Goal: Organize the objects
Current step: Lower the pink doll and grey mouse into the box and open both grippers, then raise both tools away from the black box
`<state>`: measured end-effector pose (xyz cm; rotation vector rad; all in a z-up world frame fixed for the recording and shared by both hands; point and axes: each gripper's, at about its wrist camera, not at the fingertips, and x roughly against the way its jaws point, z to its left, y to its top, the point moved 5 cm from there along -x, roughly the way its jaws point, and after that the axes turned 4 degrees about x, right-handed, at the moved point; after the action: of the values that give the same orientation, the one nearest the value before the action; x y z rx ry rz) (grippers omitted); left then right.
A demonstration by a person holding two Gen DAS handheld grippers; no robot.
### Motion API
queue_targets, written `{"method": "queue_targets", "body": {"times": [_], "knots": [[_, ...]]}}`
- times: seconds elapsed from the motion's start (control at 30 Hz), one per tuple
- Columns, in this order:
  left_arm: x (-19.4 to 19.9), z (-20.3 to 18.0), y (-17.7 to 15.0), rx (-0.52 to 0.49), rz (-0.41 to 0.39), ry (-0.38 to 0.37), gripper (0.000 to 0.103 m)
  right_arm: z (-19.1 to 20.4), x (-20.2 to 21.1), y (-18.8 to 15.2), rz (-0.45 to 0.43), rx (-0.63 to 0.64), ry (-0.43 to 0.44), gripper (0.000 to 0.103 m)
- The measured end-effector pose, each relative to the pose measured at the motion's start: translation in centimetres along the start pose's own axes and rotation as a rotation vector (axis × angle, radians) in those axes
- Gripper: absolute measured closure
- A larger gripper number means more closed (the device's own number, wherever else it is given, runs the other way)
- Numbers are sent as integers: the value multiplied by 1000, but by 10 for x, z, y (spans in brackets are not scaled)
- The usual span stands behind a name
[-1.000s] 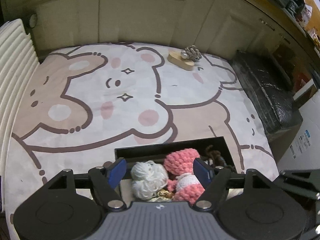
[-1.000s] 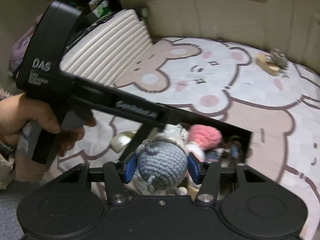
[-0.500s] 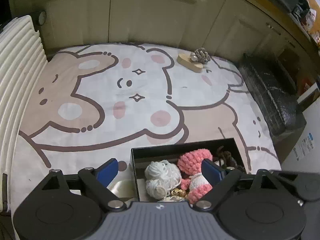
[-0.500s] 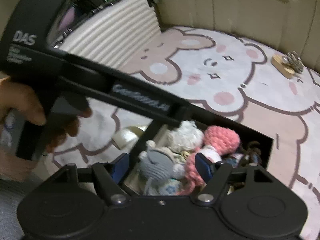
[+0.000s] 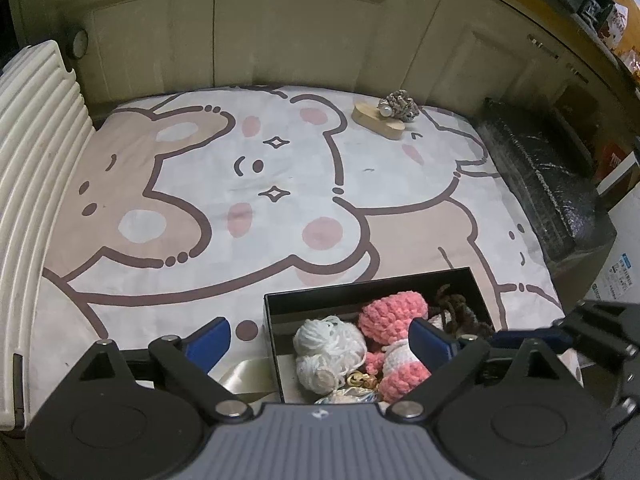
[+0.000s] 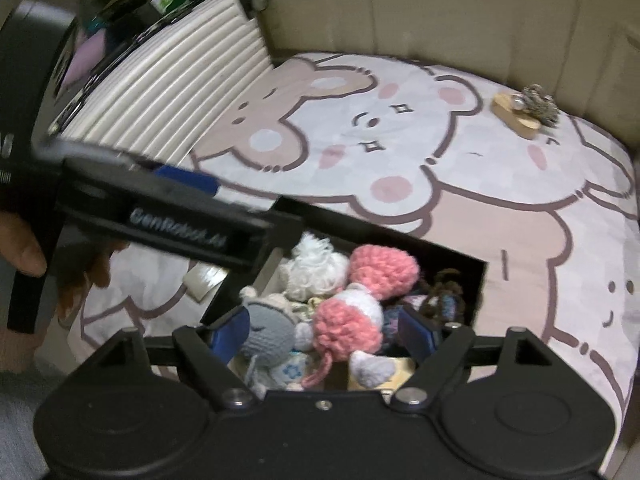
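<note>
A black box [image 5: 360,286] [image 6: 478,280] stands on the bear-print mat near its front edge. In it lie a white yarn toy [image 5: 330,346] [image 6: 312,266], a pink and white crochet toy [image 5: 394,318] [image 6: 360,304], a brown yarn piece [image 5: 456,308] and a grey-blue crochet doll [image 6: 266,334]. My left gripper [image 5: 320,340] is open and empty above the box's near left corner. My right gripper [image 6: 320,328] is open and empty above the box, with the grey-blue doll lying loose by its left finger.
A wooden piece with a pearl and a rope knot [image 5: 386,118] [image 6: 524,114] lies at the mat's far right. A white ribbed panel [image 5: 32,184] borders the mat on the left. A black wrapped block [image 5: 540,184] lies to the right. Cupboard doors [image 5: 280,32] stand behind.
My right gripper has opened and let the grey-blue doll go into the box, then drawn back. My left gripper has opened wider and moved up and to the left.
</note>
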<state>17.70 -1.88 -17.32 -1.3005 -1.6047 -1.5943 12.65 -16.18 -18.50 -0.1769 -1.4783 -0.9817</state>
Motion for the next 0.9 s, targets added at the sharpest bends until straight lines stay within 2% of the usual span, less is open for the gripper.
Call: {"method": "queue_targets", "body": {"times": [0.47, 0.53, 0.9], "knots": [[10, -7, -2, -23, -15, 34, 5, -43, 24, -2, -52, -158, -83, 15], [13, -9, -3, -32, -19, 37, 5, -48, 26, -4, -54, -172, -103, 11], [23, -17, -12, -94, -15, 69, 1, -70, 40, -16, -64, -238, -170, 8]]}}
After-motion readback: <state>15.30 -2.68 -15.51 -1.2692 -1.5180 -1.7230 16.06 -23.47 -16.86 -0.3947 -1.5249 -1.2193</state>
